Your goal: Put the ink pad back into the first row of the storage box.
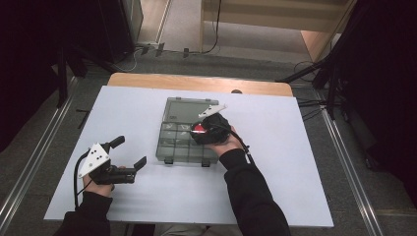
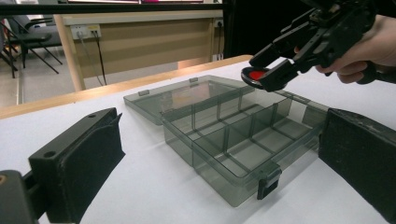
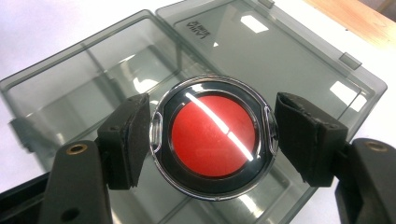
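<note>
I see a grey floor with cables and dark stands around my white table (image 1: 147, 196), whose wooden far edge (image 1: 196, 82) shows beyond it. Mid-table lies the smoky clear compartment box (image 1: 177, 142), its lid (image 1: 189, 108) flung open flat on the far side; its cells look empty, though glare makes that uncertain. My right gripper (image 3: 212, 140) hangs over the box, clenched on a round red-centred disc (image 3: 212, 135). My left gripper (image 1: 129, 153) rests near the table's left, jaws spread wide, holding nothing.
</note>
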The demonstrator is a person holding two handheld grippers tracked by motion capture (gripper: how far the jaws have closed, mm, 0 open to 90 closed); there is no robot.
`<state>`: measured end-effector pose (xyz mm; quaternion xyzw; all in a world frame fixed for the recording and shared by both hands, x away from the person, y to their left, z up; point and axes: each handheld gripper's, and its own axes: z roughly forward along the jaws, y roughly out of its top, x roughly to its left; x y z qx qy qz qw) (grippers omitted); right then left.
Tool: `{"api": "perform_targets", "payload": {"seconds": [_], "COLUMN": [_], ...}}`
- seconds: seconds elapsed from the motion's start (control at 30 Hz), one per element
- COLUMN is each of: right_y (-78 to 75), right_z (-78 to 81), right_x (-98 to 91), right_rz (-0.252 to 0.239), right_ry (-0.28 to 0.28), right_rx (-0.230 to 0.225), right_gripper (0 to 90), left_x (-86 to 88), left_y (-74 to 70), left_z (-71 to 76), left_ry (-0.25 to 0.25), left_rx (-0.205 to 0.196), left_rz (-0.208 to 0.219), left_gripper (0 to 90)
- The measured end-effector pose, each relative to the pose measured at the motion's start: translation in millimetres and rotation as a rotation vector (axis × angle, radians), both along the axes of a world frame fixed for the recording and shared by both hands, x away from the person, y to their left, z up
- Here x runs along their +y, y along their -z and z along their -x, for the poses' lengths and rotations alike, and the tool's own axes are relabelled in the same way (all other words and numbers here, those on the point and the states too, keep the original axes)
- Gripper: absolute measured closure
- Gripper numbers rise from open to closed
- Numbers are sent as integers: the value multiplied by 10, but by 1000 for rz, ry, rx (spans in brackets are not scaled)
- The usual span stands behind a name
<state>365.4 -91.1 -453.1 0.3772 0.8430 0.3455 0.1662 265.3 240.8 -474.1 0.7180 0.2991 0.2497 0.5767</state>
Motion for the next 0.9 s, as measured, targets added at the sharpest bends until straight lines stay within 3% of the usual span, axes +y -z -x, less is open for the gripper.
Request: {"api": "perform_targets", "payload": {"seconds": [0.23, 0.47, 0.5, 0.53, 0.57, 0.6, 0.7, 0.9], "right_y": [58, 136, 157, 174, 185, 181, 132, 5], "right_z": [-114, -163, -172, -184, -186, -176, -141, -48], "right_x": [17, 34, 37, 37, 46, 63, 44, -61], "right_rz": [-31, -25, -48, -77, -87, -68, -57, -45], "right_ry": [23, 34, 32, 18, 27, 54, 77, 93], "right_rx": [17, 32, 42, 55, 61, 42, 10, -22], "right_gripper": [311, 310, 307, 292, 193, 113, 6, 0], "left_x": [0, 0, -1, 0, 1, 2, 4, 2], "left_y": [-1, 1, 2, 1, -1, -1, 1, -1], "left_z": [-3, -8, -8, -7, -6, -5, -8, -6], "left_ry": [-2, 0, 1, 2, 1, 1, 1, 2], "left_rx": [2, 4, 6, 4, 5, 4, 5, 4], "left_rz": [2, 4, 4, 4, 4, 4, 4, 5], "left_gripper": [0, 0, 0, 0, 0, 0, 0, 0]}}
